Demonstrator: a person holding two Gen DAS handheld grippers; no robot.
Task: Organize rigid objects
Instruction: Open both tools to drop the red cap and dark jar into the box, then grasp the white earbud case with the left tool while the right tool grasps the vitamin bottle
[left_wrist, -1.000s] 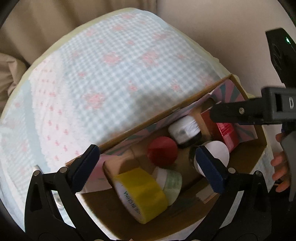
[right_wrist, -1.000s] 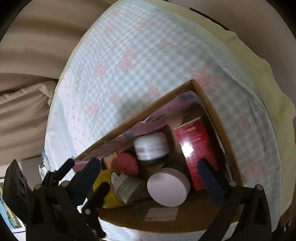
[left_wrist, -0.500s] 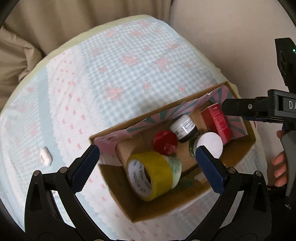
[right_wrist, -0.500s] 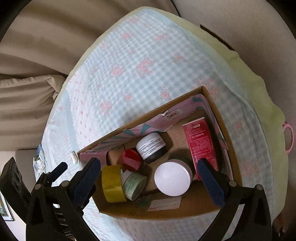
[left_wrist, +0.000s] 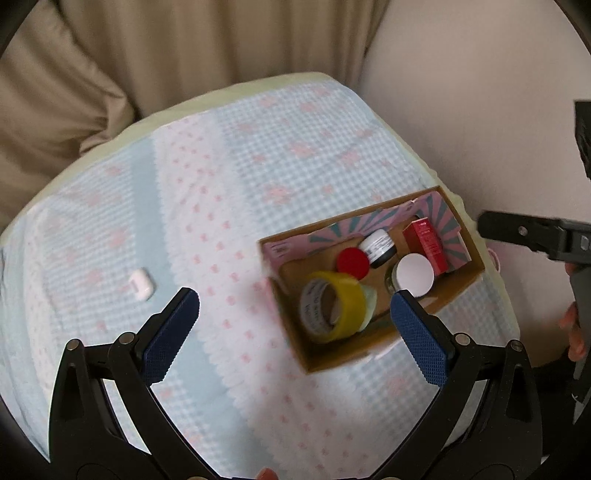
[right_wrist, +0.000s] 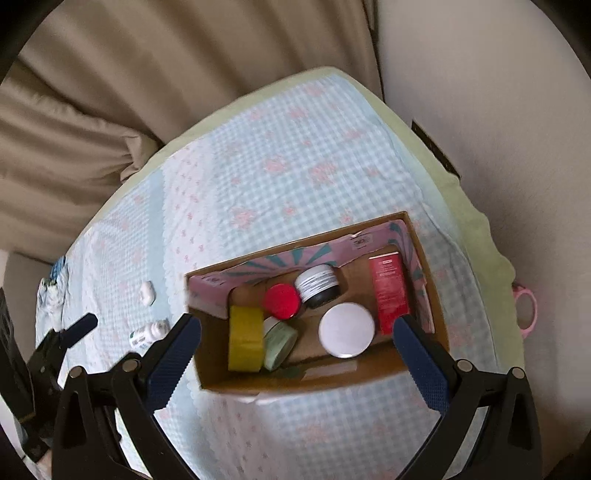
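Observation:
An open cardboard box (right_wrist: 325, 380) (left_wrist: 332, 358) sits on the checked cloth. It holds a yellow tape roll (right_wrist: 244, 339) (left_wrist: 332, 306), a red-lidded jar (right_wrist: 282, 301), a black jar with a white label (right_wrist: 318, 286), a white-lidded jar (right_wrist: 346, 329), a pale green jar (right_wrist: 279, 343) and a red carton (right_wrist: 390, 291). A white earbud case (left_wrist: 141, 283) (right_wrist: 147, 292) and a small white bottle (right_wrist: 147, 333) lie on the cloth left of the box. My left gripper (left_wrist: 293, 332) is open and empty, high above the cloth. My right gripper (right_wrist: 297, 354) is open and empty above the box.
The cloth-covered surface (left_wrist: 240, 177) is rounded, with beige cushions (left_wrist: 92, 74) behind and a wall (right_wrist: 498, 110) to the right. A pink ring (right_wrist: 526, 310) hangs off the right edge. Crumpled blue fabric (right_wrist: 53, 291) lies at the far left.
Both grippers have risen and pulled back from the box, so it looks smaller. The left view has swung left, bringing the earbud case into sight. Both stay open.

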